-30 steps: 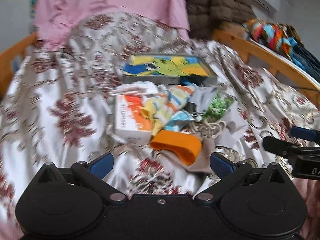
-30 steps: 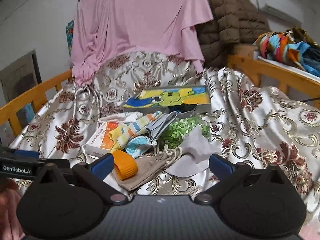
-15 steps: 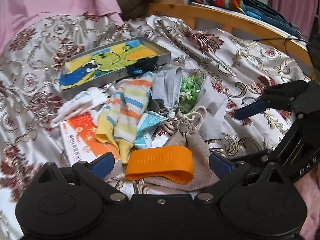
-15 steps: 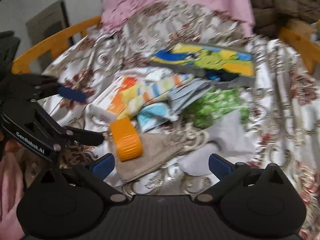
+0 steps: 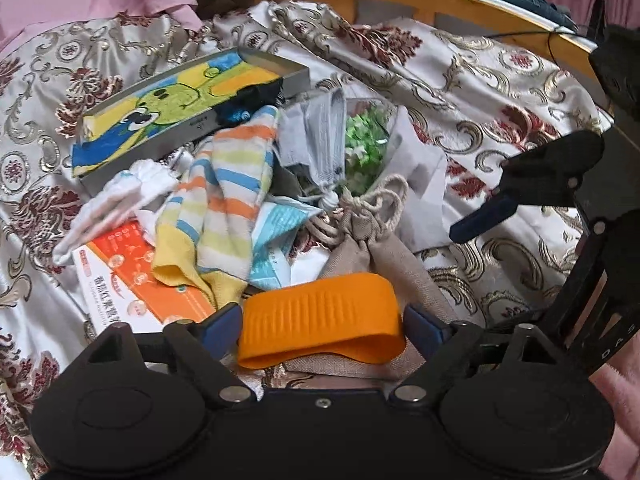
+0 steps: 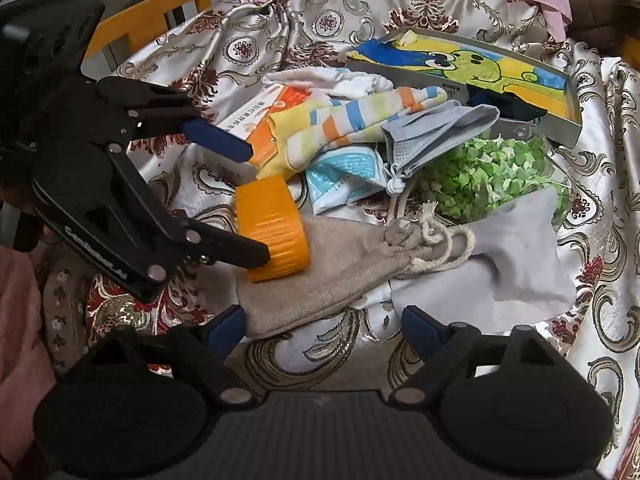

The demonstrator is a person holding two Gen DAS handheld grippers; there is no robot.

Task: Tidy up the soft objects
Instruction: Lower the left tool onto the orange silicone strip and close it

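A pile of soft things lies on the patterned bedspread [image 5: 480,92]. My left gripper [image 5: 323,322] is low over an orange ribbed band [image 5: 320,316], which sits between its closing jaws. In the right wrist view its lower finger touches the band [image 6: 272,228] and the upper one stands off it. The band rests on a beige drawstring pouch [image 6: 320,268]. My right gripper [image 6: 322,327] hovers at the pouch's near end, jaws closing, pads off the cloth. Striped socks [image 5: 224,200], a grey mask [image 6: 432,132] and a grey cloth [image 6: 520,252] lie behind.
A grey tray with a cartoon towel [image 6: 480,68] stands at the back. An orange and white box [image 5: 132,276], white socks [image 5: 120,196], a blue packet [image 6: 344,172] and a bag of green bits [image 6: 492,168] crowd the pile. A wooden bed rail [image 5: 440,4] runs behind.
Both grippers have come down and in toward the pile. The orange band now lies between the left jaws, and the pouch's end is between the right jaws. Both pairs of jaws have narrowed.
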